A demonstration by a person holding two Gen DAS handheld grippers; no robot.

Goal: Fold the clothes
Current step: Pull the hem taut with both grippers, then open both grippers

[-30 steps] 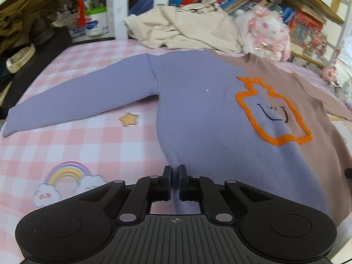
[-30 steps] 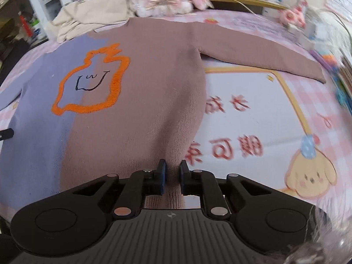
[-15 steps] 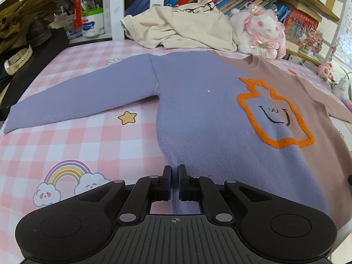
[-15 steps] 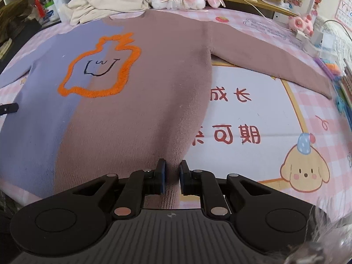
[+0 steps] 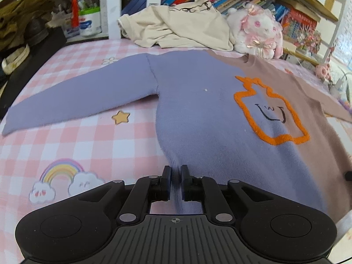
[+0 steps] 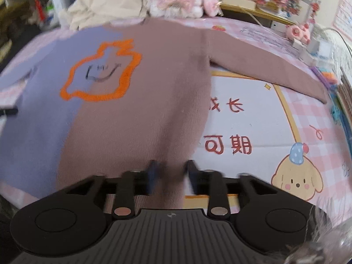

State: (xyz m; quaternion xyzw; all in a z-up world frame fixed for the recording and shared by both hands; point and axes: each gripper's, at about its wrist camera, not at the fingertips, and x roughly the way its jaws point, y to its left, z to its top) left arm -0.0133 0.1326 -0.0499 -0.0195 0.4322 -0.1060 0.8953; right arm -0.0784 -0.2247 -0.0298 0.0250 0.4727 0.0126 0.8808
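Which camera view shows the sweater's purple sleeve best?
The left wrist view: the purple sleeve lies flat on the pink checked bedsheet, visible from shoulder seam to cuff. In the right wrist view only a blurred stub of it shows at the left edge of the sweater.

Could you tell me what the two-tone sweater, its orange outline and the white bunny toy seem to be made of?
Sweater: soft knit, probably wool or acrylic; matte, faintly fuzzy, with fine ribbing visible in the right wrist view.
Orange outline: raised fluffy yarn, likely chenille-style embroidery; it stands proud of the knit.
Bunny toy: plush synthetic fur, with glossy pink ribbon bows.
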